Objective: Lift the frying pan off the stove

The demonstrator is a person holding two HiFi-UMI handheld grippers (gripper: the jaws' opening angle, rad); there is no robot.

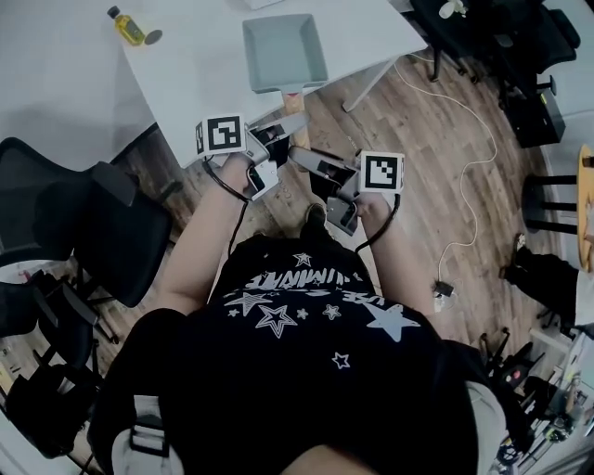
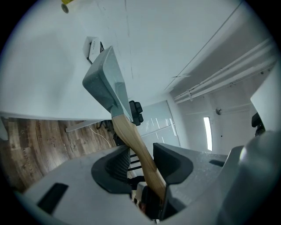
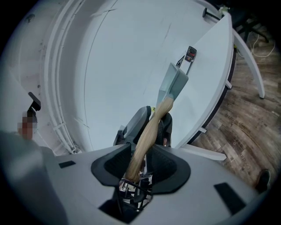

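A square grey-blue frying pan (image 1: 283, 51) with a wooden handle (image 1: 299, 135) hangs over the near edge of the white table (image 1: 195, 70); no stove shows. My left gripper (image 1: 286, 125) is shut on the handle close to the pan. My right gripper (image 1: 311, 160) is shut on the handle's end, just behind it. In the left gripper view the handle (image 2: 131, 136) runs between the jaws of the left gripper (image 2: 142, 165) up to the pan (image 2: 105, 79). The right gripper view shows the right gripper (image 3: 140, 165) around the handle (image 3: 149, 132), the pan (image 3: 173, 83) beyond.
A small yellow bottle (image 1: 127, 26) lies on the table's far left. A small device (image 3: 191, 53) sits on the table beyond the pan. A black office chair (image 1: 83, 223) stands to my left. A white cable (image 1: 464, 139) runs over the wooden floor on the right.
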